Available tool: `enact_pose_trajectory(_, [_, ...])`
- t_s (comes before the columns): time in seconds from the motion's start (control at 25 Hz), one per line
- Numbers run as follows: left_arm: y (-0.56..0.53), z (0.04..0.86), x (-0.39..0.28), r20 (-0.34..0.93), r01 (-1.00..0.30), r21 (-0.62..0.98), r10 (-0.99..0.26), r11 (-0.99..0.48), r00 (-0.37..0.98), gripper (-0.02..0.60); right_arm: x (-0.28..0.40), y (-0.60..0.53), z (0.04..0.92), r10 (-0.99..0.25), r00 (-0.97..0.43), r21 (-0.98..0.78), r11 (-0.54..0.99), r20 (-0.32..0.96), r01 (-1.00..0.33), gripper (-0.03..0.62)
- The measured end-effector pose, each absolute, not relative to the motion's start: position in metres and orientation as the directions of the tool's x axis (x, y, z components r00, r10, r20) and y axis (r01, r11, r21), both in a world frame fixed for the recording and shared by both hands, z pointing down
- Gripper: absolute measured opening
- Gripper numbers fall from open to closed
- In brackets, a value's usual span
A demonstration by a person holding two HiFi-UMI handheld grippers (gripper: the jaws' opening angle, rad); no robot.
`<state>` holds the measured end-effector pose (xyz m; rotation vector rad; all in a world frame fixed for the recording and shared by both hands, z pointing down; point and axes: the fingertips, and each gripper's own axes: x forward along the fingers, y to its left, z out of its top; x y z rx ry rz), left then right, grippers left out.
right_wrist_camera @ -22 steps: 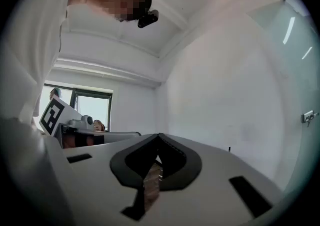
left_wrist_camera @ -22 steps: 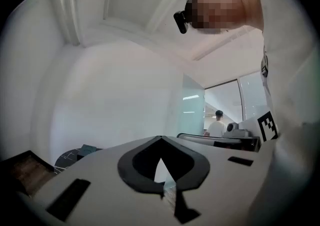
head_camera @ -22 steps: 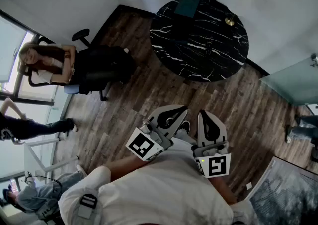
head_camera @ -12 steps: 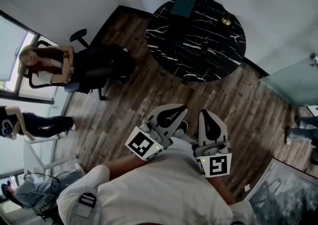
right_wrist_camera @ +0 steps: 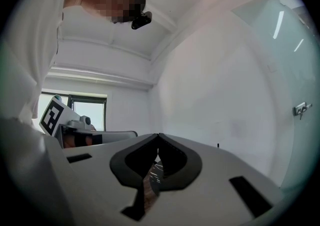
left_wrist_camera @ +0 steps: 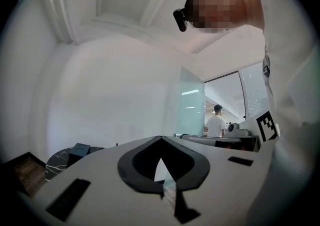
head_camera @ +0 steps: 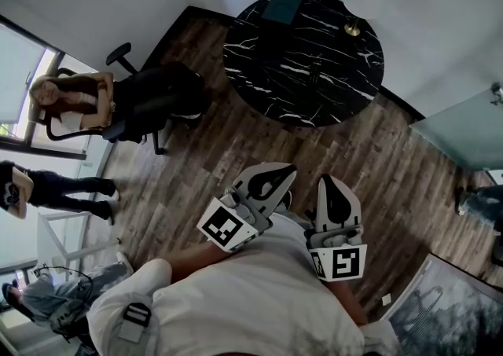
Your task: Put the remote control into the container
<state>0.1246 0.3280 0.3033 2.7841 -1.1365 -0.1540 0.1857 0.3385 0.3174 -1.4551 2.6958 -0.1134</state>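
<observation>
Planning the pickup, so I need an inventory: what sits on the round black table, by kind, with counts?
Teal container: 1
Brass-coloured object: 1
Dark slim item, probably the remote: 1
Total: 3

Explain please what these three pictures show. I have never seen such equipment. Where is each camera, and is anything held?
There is no robot: a person holds one grasping tool in each hand. The picture from above comes from a camera on the person's head. It shows the left tool and the right tool over a wooden floor. The other two pictures come from cameras riding on each tool, looking along its two jaws. In both, the jaws are closed with nothing between them, so nothing is held. Ahead stands a round black table with a dark box and a small gold object on it. A thin dark thing near its middle may be the remote control; it is too small to tell.
</observation>
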Motion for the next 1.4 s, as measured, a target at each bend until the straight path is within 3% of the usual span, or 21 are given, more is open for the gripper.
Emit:
enact_pose_trajectory(0.52, [0.266, 0.309, 0.125, -0.048, -0.697, 0.162, -0.711, -0.698, 0.701, 0.006, 0.195, 0.271, 0.324, -0.856, -0.517, -0.108, 0.516, -0.024, -0.849, 0.009])
enact_pose_trajectory(1.4, [0.021, 0.288, -0.009, -0.113, -0.659, 0.214, -0.688, -0.721, 0.717, 0.006, 0.053, 0.026, 0.296, -0.855, -0.519, 0.023, 0.519, 0.003, -0.854, 0.009])
